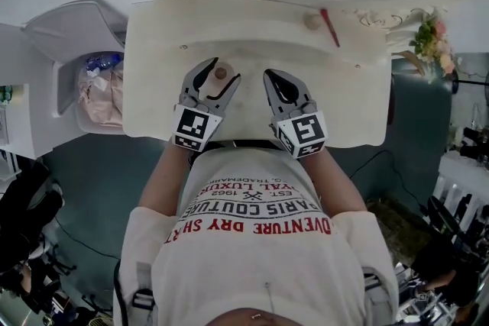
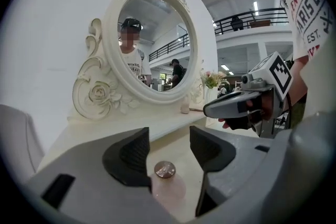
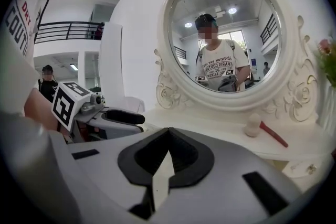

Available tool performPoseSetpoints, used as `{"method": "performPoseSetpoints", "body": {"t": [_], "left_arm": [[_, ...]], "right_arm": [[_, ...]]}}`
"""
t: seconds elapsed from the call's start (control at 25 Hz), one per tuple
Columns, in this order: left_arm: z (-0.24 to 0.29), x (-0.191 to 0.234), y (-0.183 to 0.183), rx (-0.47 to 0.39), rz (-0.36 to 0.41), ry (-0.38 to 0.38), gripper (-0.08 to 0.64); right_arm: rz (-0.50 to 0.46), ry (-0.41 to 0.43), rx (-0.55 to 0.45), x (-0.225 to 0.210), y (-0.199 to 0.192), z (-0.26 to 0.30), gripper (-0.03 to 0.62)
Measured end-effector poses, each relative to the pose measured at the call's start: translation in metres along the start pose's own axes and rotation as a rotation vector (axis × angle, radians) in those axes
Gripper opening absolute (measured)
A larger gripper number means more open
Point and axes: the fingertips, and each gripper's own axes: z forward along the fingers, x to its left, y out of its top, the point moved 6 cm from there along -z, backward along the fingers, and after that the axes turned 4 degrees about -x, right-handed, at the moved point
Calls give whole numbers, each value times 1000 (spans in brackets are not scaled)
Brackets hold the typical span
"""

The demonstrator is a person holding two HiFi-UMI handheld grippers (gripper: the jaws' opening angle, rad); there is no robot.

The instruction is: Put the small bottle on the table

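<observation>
Bottle (image 2: 166, 178) upright between left gripper's (image 2: 169, 136) parted jaws, seemingly untouched

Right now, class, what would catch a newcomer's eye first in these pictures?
The ornate white mirror stands at the back of the cream dressing table. Near the front edge, a small pink bottle stands between the open jaws of the left gripper, while the right gripper beside it is shut and empty.

Head view: steeply down onto dressing table (image 1: 153, 88). Gripper views: low, close over its top, facing oval mirror (image 2: 149, 42); both share it.
</observation>
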Motion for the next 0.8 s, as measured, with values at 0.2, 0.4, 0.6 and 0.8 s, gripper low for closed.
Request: {"method": "performPoseSetpoints", "body": {"t": [0.2,0.4,0.6,0.8], "left_arm": [[-26,2,36,-43,46,24,138],[-53,11,59,-79,43,36,12],[-79,17,77,-76,63,37,8],[-99,34,95,-91,86,79,8]], "right_arm": [[-18,-6,-57,13,23,-11,-2],[-33,-25,-110,26,43,-17,-2],[-57,-40,-163,43,64,-31,-2],[-81,-61,-230,51,86,-38,-2]]}}
